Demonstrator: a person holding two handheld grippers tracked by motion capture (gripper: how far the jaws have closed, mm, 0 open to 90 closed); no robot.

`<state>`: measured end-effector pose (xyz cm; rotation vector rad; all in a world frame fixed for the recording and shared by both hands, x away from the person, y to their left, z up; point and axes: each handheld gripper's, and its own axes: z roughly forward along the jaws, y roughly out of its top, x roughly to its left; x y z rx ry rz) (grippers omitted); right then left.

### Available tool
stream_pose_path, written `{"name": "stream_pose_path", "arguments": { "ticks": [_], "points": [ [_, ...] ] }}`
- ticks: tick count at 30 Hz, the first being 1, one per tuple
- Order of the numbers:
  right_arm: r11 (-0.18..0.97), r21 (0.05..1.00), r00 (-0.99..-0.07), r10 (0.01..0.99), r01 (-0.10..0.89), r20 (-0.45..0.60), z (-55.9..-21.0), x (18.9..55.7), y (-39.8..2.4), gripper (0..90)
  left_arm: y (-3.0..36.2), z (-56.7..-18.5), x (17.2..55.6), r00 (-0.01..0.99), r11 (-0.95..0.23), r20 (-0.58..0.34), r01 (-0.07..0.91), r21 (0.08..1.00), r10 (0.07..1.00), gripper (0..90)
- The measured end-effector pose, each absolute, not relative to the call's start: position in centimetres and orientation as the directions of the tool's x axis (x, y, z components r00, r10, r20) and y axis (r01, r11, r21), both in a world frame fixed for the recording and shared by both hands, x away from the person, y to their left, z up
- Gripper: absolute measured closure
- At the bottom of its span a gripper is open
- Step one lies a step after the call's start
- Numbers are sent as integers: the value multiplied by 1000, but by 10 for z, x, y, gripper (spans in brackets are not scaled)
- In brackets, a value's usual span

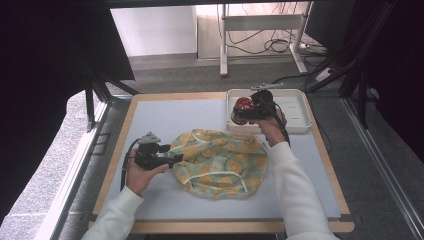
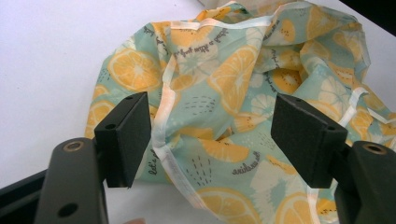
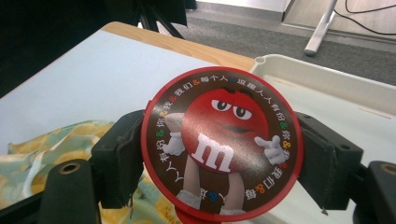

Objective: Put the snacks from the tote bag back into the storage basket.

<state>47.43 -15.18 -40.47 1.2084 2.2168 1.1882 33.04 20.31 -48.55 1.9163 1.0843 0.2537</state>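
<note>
From the high view, my left gripper (image 1: 172, 159) sits at about nine o'clock on the table (image 1: 165, 112), its tips at the left edge of the fruit-print bag (image 1: 220, 162), which lies crumpled near the centre. My right gripper (image 1: 239, 113) is up at one o'clock, at the left end of the white tray (image 1: 300, 112), carrying a round red candy tin (image 1: 243, 104).

In the left gripper view, the jaws stand wide apart with nothing pinched. The bag (image 2: 243, 93) spreads between and beyond them, and a pale hem strip (image 2: 163, 116) runs down just inside the left pad. To do this well I judge I should close on that hem, then lift it so the mouth gapes; I can't tell from here where the opening truly lies.

In the right gripper view, the jaws are clamped on the tin (image 3: 223, 144) from both sides, its printed face toward the camera, with the tray (image 3: 327, 79) behind at two o'clock and the bag (image 3: 46, 149) low at eight o'clock. The grip looks square. I'd keep the tin level while bringing it across, and only release once it is well inside the cloth.
</note>
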Motion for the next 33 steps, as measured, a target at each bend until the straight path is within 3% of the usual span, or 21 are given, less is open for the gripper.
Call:
{"name": "stream_pose_path", "arguments": {
  "ticks": [33],
  "points": [
    [337,737,-526,850,585,28,-458,528,-144,240,206,-488,333,588,-217,-235,595,774,774,296]
  ]
}}
